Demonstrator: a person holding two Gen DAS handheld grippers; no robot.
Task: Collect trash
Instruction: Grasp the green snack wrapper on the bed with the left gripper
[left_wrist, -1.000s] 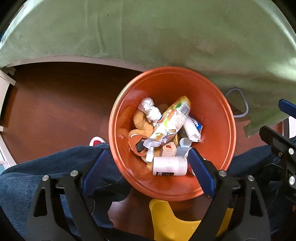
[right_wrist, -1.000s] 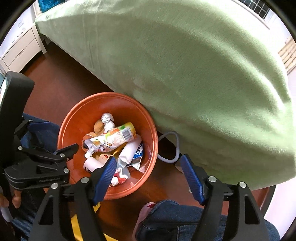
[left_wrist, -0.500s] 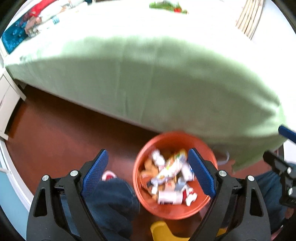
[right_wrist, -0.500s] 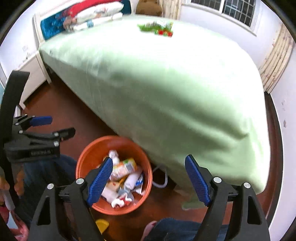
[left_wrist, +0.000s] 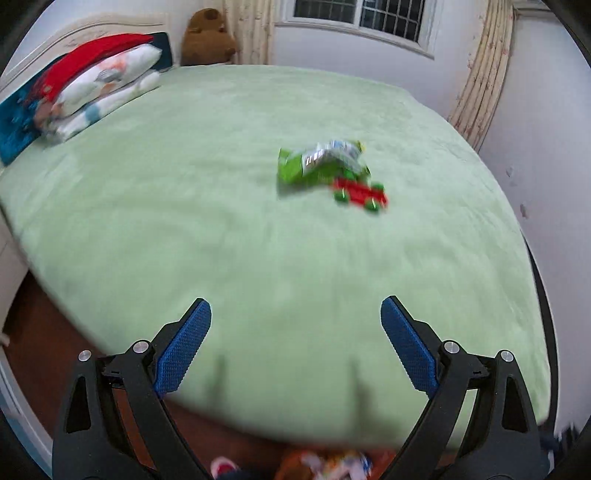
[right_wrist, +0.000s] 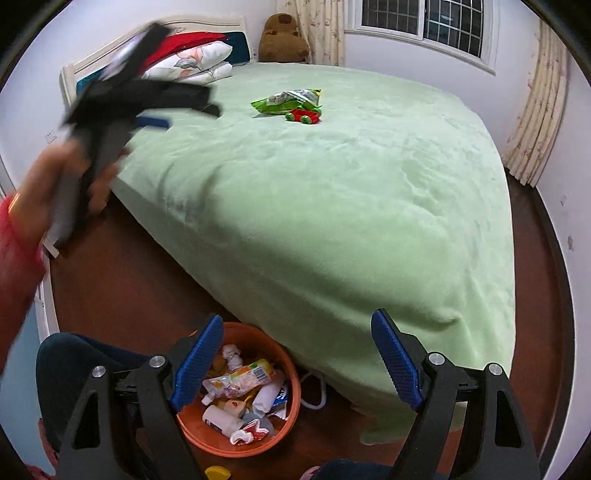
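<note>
Hand-held gripper (right_wrist: 297, 360) above trash-filled orange bin (right_wrist: 284, 424).

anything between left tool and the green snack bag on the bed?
Nothing: only bare green bedspread lies between the open left tool and the green snack bag, seen in the left wrist view.

Bedroom. Large bed (right_wrist: 332, 192) under pale green blanket fills most of the room. White headboard (right_wrist: 122, 40), stacked pillows (right_wrist: 195, 61), brown plush bear (right_wrist: 282, 37) in the corner. Barred window (right_wrist: 424, 18), floral cream curtains (right_wrist: 537, 110). White walls, dark red-brown wood floor (right_wrist: 122, 284).
</note>
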